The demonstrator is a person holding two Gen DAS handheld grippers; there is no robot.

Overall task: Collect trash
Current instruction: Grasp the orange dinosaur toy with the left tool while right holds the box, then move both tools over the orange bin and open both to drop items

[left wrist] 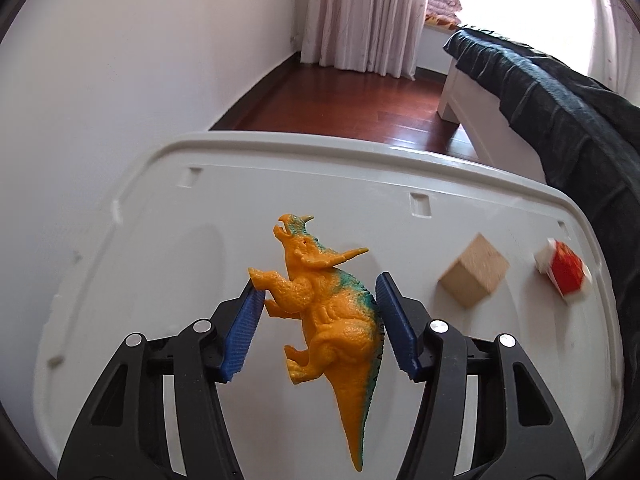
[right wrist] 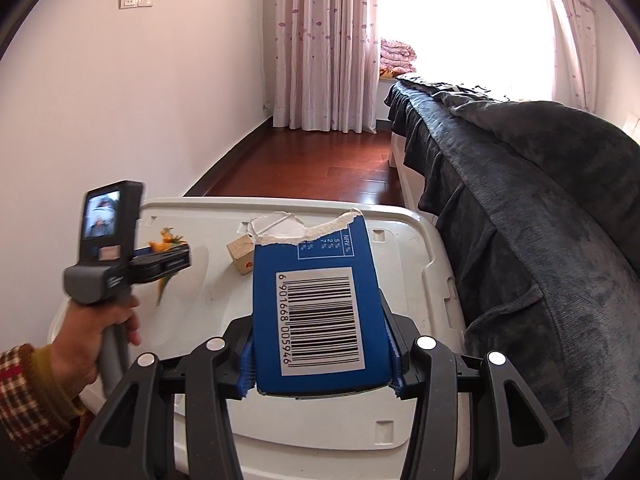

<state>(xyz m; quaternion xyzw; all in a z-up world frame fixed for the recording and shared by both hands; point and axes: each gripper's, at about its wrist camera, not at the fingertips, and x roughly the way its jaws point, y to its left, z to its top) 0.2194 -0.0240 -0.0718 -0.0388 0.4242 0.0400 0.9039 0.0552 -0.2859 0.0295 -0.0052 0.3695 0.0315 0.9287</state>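
Nearest, the right claw (right wrist: pixel 322 364) clamped a torn blue carton (right wrist: pixel 316 304) above the white worktop (left wrist: pixel 400 184). Beyond it, the left claw (left wrist: pixel 320 300) gripped an orange dinosaur (left wrist: pixel 328 304), the wooden block (left wrist: pixel 474 276) and red-and-white wrapper (left wrist: pixel 564 272) lying beside it.

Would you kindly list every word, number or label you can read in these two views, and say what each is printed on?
"6 901668 005946": under the barcode on the torn blue carton held in the right gripper.
"NRV %": in the table near the carton's torn top; the figures below it are too small to read surely.
Label on the left gripper's camera unit: blurred.
Red and white packet: blurred, no text readable.
Wooden block: none.
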